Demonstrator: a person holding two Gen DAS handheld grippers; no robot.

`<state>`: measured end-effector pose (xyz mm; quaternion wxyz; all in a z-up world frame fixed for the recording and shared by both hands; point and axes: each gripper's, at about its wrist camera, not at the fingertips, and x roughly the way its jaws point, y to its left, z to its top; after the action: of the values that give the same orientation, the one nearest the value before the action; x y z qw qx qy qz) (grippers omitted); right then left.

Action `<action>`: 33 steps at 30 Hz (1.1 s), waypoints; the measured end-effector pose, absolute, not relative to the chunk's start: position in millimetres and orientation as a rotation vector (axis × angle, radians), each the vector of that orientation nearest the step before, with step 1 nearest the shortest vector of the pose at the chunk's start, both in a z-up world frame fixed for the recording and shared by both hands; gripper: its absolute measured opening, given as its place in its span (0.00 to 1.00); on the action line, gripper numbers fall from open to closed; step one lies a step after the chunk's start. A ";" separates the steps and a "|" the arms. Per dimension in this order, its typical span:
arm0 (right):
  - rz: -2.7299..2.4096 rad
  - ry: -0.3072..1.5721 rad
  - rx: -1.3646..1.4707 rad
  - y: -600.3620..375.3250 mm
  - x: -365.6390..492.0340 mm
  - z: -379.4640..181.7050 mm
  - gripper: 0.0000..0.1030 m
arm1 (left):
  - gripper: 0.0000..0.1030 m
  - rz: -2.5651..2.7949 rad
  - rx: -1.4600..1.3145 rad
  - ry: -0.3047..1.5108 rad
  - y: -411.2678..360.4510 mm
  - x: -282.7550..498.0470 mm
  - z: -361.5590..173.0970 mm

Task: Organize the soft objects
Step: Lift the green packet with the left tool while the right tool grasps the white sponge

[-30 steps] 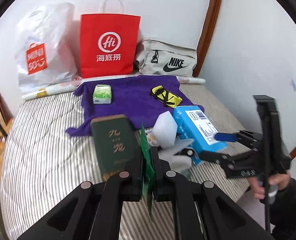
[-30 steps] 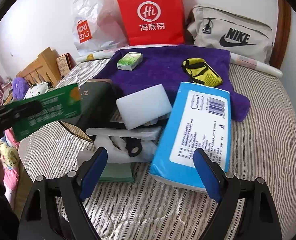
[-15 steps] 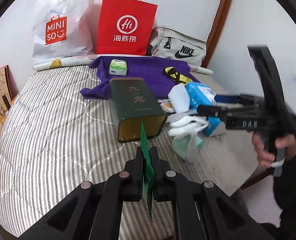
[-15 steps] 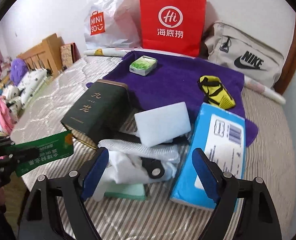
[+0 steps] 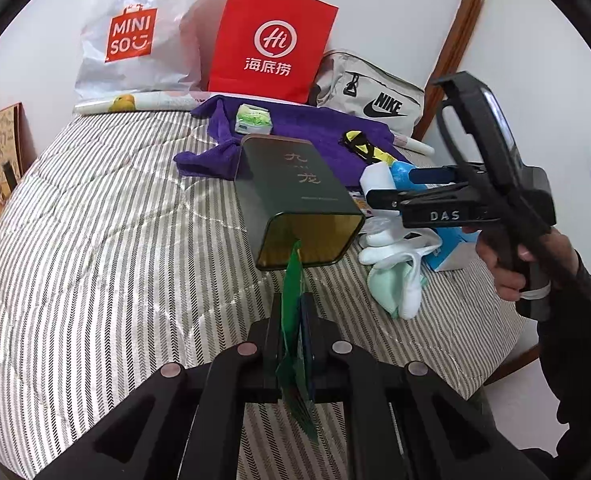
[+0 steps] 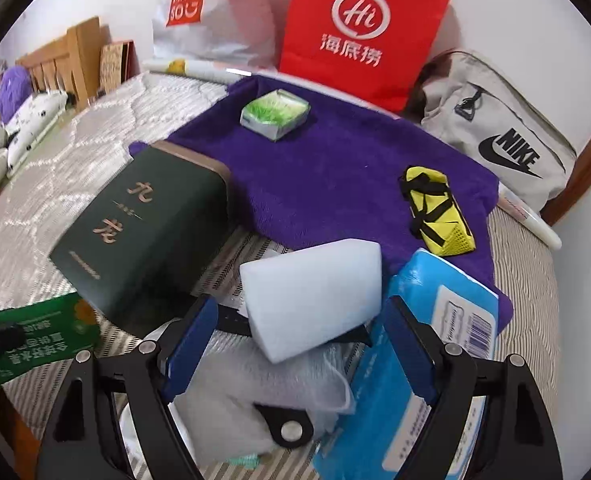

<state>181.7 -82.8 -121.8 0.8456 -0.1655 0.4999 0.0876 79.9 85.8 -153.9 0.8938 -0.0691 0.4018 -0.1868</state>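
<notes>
Left gripper [image 5: 295, 332] clamped on a green packet [image 5: 293, 300], held edge-on above the near part of the bed [image 5: 95, 240]. Right gripper [image 6: 295, 344] spread wide, nothing between the pads, hovering over the pile at the bed's right side: white foam block [image 6: 315, 292], mesh pouch [image 6: 263, 392], blue tissue pack [image 6: 435, 340].

Surface: mattress with grey-and-white striped quilted cover. Dark green tin [image 5: 299, 188] lies on its side mid-bed, open end facing near. Purple towel [image 6: 335, 168] spread at the far side, carrying a small green tissue pack [image 6: 275, 114] and a yellow pouch [image 6: 437, 210].

Room: white wall behind; Miniso bag [image 5: 135, 36], red paper bag [image 5: 271, 44] and Nike bag [image 5: 371, 96] lean on it. Wooden trim [image 5: 459, 48] at far right, wooden furniture [image 6: 67, 56] at far left.
</notes>
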 end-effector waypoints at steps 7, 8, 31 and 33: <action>0.147 1.104 -0.348 -84.9 196.1 -146.5 0.70 | 0.10 -0.396 -0.152 0.829 88.5 81.5 -161.3; 0.148 1.109 -0.339 -84.8 196.6 -148.1 0.68 | 0.10 -0.400 -0.153 0.831 88.5 81.5 -162.3; 0.304 1.001 -0.067 -120.9 142.3 -90.5 0.44 | 0.10 -0.385 -0.168 0.876 68.3 83.1 -181.6; 0.334 0.988 -0.038 -125.9 129.5 -86.2 0.44 | 0.10 -0.365 -0.175 0.871 68.9 81.4 -179.6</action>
<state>129.5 -125.9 -86.2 0.8669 -0.0181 0.4720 0.1594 81.4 68.9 -179.6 0.8869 -0.0841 0.4189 -0.1757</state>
